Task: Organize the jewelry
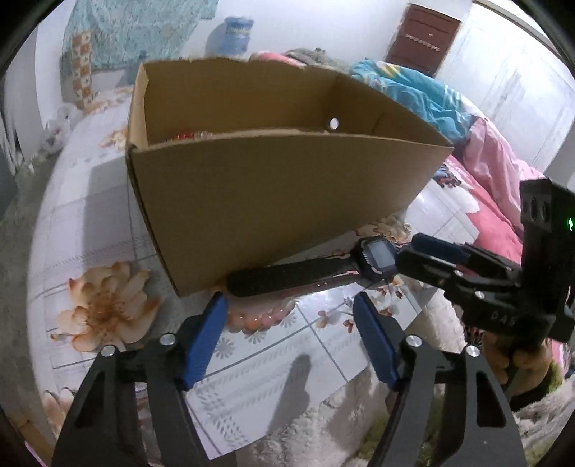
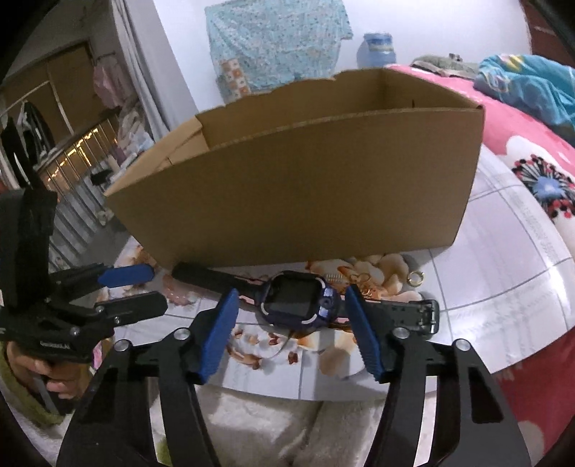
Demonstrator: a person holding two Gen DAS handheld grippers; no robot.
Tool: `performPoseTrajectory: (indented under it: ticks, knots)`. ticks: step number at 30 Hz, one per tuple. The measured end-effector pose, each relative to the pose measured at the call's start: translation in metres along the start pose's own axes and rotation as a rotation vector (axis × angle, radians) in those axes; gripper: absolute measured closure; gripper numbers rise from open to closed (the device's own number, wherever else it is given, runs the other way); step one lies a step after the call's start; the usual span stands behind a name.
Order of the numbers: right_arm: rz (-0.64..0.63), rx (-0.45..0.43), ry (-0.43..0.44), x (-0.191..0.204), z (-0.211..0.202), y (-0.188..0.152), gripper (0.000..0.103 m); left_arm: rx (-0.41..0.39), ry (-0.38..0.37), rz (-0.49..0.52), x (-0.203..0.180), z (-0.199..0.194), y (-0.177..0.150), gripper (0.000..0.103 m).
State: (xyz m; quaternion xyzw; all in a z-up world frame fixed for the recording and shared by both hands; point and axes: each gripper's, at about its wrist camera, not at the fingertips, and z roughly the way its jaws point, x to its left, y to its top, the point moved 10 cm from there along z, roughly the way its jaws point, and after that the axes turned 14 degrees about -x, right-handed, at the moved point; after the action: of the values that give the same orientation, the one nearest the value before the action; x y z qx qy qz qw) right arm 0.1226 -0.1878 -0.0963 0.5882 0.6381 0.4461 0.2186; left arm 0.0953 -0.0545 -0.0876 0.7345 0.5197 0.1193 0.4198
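A dark blue wristwatch [image 2: 300, 300] with a black strap lies flat on the flowered tablecloth, just in front of an open cardboard box [image 2: 305, 186]. My right gripper [image 2: 291, 298] is open, its blue pads on either side of the watch face without touching it. My left gripper [image 1: 290, 303] is open and empty, just short of the watch strap [image 1: 287, 278]. The box [image 1: 273, 201] holds some red and gold beads [image 1: 187, 134], mostly hidden by its front wall. A small gold ring [image 2: 416, 278] and a gold chain [image 2: 364, 282] lie to the right of the watch.
The table [image 1: 90, 215] has a white glossy cloth with flower prints. A bed with pink and blue bedding [image 2: 517, 107] lies to the right. A blue water jug [image 1: 235, 32] stands behind the box. A fluffy white cloth [image 2: 273, 424] hangs at the table's near edge.
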Motion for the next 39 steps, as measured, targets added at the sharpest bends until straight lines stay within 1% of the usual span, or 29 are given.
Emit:
performPoseTrajectory:
  ticks: [1,3,6,8,10,12,13,14,16,18,21,23,25,28,29,30,33,39]
  knots:
    - [-0.004,0.003,-0.005,-0.001,0.0,0.0,0.05,0.005,-0.007,-0.015,0.0,0.003,0.0,0.038]
    - [-0.019,-0.004,-0.003,0.001,-0.003,0.002,0.05,0.006,-0.024,-0.033,-0.003,0.003,0.001,0.038]
    - [-0.101,-0.024,0.018,0.012,-0.008,0.008,0.05,-0.012,-0.05,-0.036,-0.005,0.0,0.003,0.038]
    - [-0.175,-0.027,0.045,0.024,-0.01,0.009,0.05,-0.016,-0.036,-0.021,-0.001,-0.001,0.004,0.038]
    - [-0.285,-0.011,0.095,0.042,-0.008,0.008,0.05,-0.021,-0.011,0.003,0.001,-0.003,0.002,0.044]
    - [-0.377,0.01,0.146,0.056,-0.004,0.005,0.055,-0.024,0.011,0.027,0.005,-0.006,0.0,0.047]
    - [-0.42,0.021,0.17,0.062,-0.001,0.004,0.057,-0.025,0.028,0.044,0.007,-0.007,-0.001,0.052]
    - [-0.475,0.037,0.197,0.069,0.003,0.002,0.06,-0.024,0.046,0.06,0.01,-0.008,-0.003,0.053]
    - [-0.544,0.071,0.23,0.076,0.011,-0.003,0.064,-0.024,0.053,0.062,0.012,-0.009,-0.006,0.06]
    - [-0.625,0.095,0.234,0.081,0.02,-0.007,0.068,-0.028,0.049,0.053,0.015,-0.01,-0.007,0.064]
    - [-0.736,0.138,0.238,0.084,0.031,-0.016,0.069,-0.034,0.05,0.057,0.016,-0.012,-0.009,0.068]
    - [-0.811,0.16,0.22,0.083,0.036,-0.021,0.071,-0.036,0.047,0.059,0.016,-0.012,-0.01,0.07]
    - [-0.851,0.183,0.209,0.081,0.04,-0.026,0.074,-0.039,0.037,0.049,0.017,-0.013,-0.01,0.071]
    - [-0.844,0.194,0.209,0.078,0.041,-0.026,0.081,-0.047,0.011,0.036,0.015,-0.013,-0.007,0.072]
    - [-0.836,0.198,0.213,0.079,0.042,-0.025,0.084,-0.049,-0.002,0.025,0.014,-0.013,-0.006,0.072]
    - [-0.819,0.201,0.219,0.078,0.041,-0.024,0.09,-0.052,-0.014,0.016,0.013,-0.014,-0.006,0.072]
    - [-0.77,0.193,0.237,0.078,0.043,-0.018,0.098,-0.059,-0.065,-0.03,0.012,-0.016,-0.003,0.072]
    - [-0.702,0.138,0.24,0.071,0.032,0.0,0.1,-0.063,-0.162,-0.153,0.006,-0.014,0.006,0.072]
